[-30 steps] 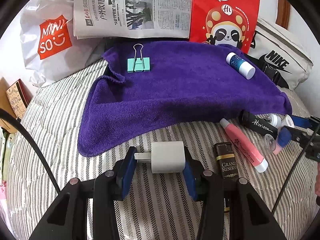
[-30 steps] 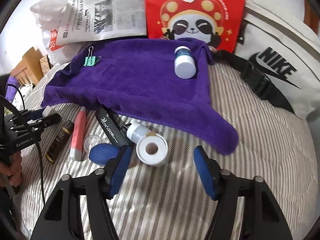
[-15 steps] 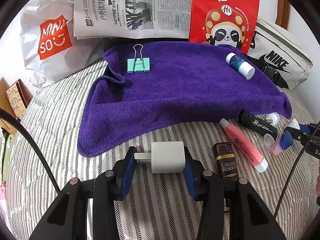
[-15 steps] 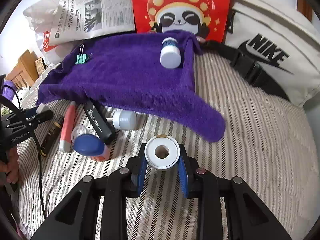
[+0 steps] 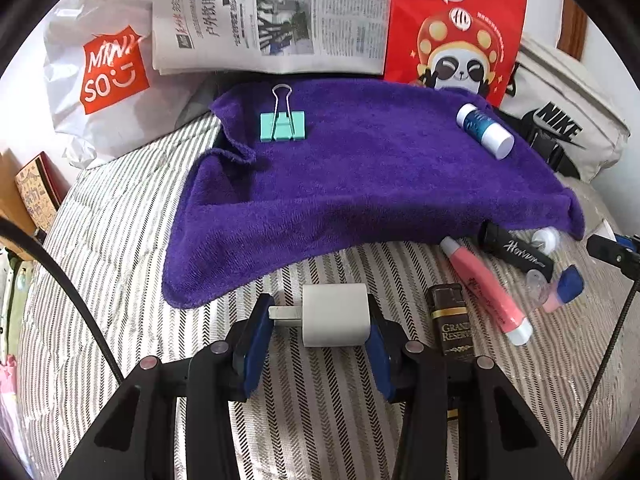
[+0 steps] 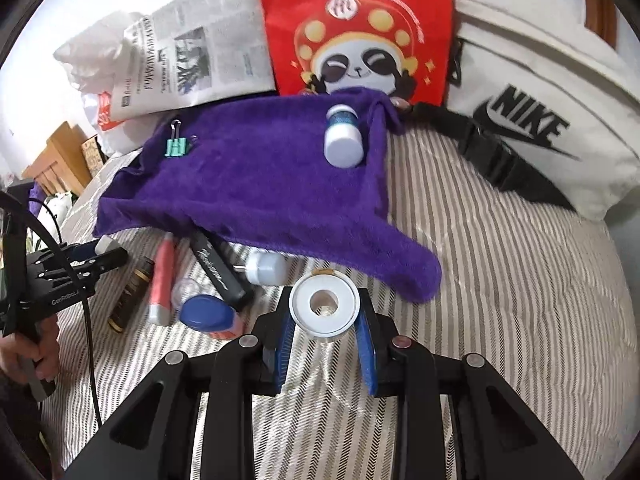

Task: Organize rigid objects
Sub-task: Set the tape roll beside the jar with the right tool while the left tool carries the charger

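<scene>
Right wrist view, lower centre: white tape roll (image 6: pixel 324 307), now clamped between the blue pads of the right gripper (image 6: pixel 325 336) and lifted clear of the striped bed (image 6: pixel 500 280). A second ago it lay on the bedding with the jaws spread wide around it; half a second ago they had closed on it. Pick complete; judged ready for carrying to the purple towel (image 6: pixel 260 184), upper centre.

Left wrist view, lower centre: white charger plug (image 5: pixel 334 315), prongs pointing frame-left, clenched in the left gripper (image 5: pixel 318 326); position unchanged across all three moments, low over the bed just short of the towel's near edge.

Already on the towel: teal binder clip (image 5: pixel 283 125), upper left; blue-and-white bottle (image 5: pixel 485 131), upper right.

Not yet sorted, on the bed at right of the left wrist view: pink tube (image 5: pixel 486 290), black pen (image 5: pixel 516 250), dark lighter (image 5: pixel 450 320), blue-capped item (image 5: pixel 562 288).
</scene>
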Demonstrator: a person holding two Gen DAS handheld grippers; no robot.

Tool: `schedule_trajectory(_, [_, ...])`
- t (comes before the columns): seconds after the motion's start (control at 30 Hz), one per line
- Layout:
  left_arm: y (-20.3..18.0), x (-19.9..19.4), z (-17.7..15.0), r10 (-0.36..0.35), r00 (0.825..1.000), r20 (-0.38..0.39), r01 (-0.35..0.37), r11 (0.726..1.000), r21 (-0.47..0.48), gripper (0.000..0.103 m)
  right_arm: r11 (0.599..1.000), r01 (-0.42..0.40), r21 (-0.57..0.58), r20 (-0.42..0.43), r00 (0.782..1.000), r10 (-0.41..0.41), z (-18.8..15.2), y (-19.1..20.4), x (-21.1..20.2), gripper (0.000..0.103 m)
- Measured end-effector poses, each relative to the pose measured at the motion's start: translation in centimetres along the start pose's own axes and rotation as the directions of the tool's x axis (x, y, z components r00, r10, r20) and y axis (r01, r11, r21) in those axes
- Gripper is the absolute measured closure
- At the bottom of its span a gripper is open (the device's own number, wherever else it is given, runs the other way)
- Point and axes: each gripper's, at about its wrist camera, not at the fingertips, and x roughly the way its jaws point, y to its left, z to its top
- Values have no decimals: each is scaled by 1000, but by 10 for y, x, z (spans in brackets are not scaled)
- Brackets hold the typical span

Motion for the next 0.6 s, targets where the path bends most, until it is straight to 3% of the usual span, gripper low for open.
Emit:
schedule_trajectory(0.2, [13,-15,4,-52,998,19,52,998,-27,62,1000,-13,-28,46,999,15,16,8,-9,74])
schedule_trajectory(0.6, [39,-28,41,-18,997,73,23,997,-72,62,997,48,-68,46,998,-45,61,2,30,74])
